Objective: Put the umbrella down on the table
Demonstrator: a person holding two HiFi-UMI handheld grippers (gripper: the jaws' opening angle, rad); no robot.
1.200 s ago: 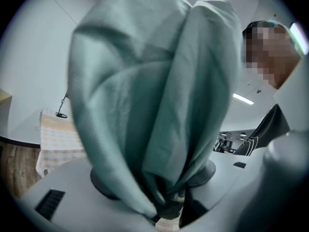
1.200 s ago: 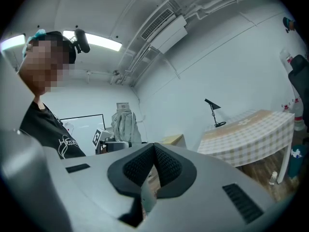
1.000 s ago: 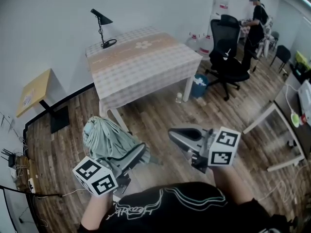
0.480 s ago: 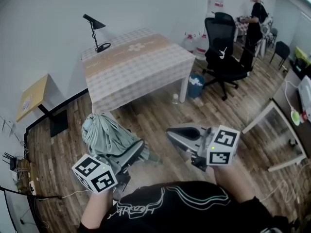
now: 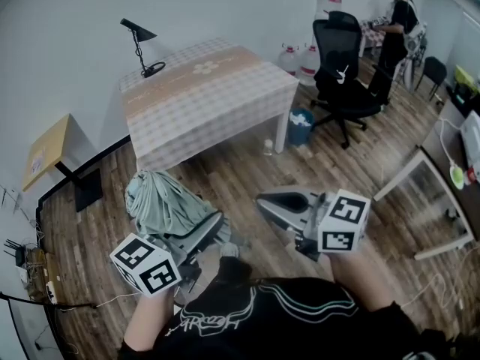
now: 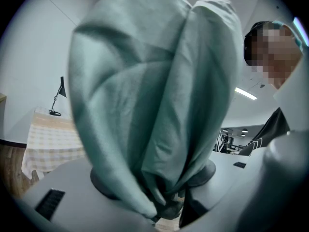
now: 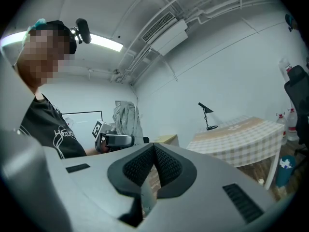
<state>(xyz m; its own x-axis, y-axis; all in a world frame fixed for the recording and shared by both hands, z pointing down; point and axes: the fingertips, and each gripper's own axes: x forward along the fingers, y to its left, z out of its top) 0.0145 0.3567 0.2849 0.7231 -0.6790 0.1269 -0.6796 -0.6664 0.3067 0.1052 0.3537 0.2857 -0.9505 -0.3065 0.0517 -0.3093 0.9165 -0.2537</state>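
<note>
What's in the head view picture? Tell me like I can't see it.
The left gripper holds a bundled grey-green umbrella above a wood floor, and the right gripper is shut and empty beside it. Ahead stands a table with a checked cloth and a black desk lamp on it.

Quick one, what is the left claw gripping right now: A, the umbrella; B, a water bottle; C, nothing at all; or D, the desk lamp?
A: the left claw is shut on the folded grey-green umbrella, whose bunched fabric rises from between its jaws and fills the left gripper view.
</note>
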